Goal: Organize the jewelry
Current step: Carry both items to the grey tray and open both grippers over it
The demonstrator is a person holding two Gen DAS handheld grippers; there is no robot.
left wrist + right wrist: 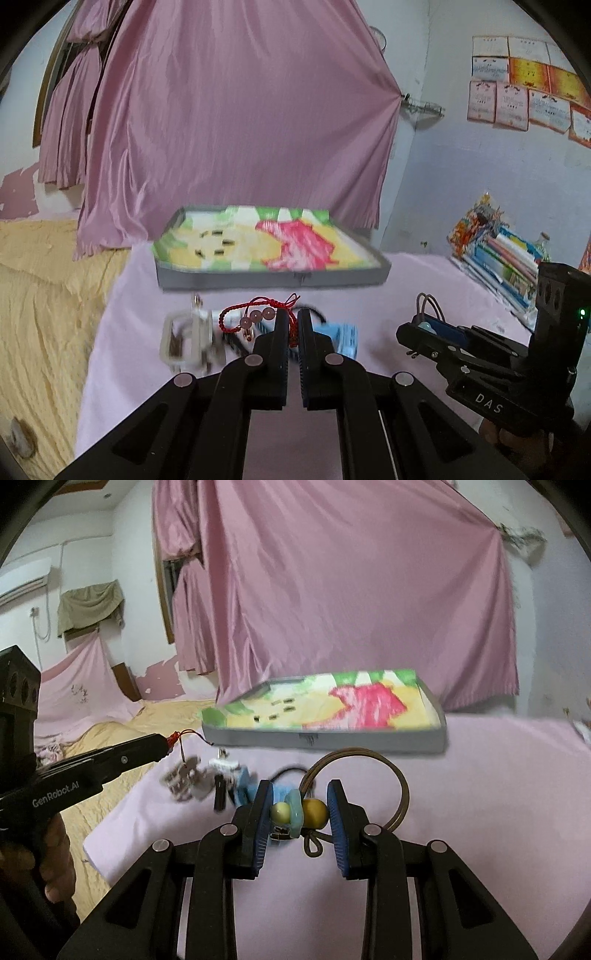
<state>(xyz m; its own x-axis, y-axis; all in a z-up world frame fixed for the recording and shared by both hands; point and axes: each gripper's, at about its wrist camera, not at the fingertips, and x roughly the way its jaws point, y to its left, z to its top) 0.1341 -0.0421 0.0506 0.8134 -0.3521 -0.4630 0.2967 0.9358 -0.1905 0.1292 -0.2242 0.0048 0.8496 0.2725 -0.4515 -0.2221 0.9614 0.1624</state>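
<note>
My left gripper [293, 317] is shut on a red cord bracelet [236, 310] with pink beads, which hangs to the left of the fingers above the pink cloth. In the right wrist view the left gripper [168, 740] shows at the left with red cord at its tip. My right gripper [299, 794] is shut on a brown cord bracelet [404, 794]; a yellow bead, a teal piece and a pale bead sit between the pads. The right gripper [421, 325] also shows at the right in the left wrist view. A grey tray [273, 277] [325, 740] with a colourful lining stands behind both.
On the pink cloth lie a silvery clip [188, 339] [184, 775], a light blue piece [345, 338] [245, 786] and a small black item [219, 794]. Books [498, 254] are stacked at the right. A yellow bedspread [37, 295] lies left, a pink curtain [240, 110] behind.
</note>
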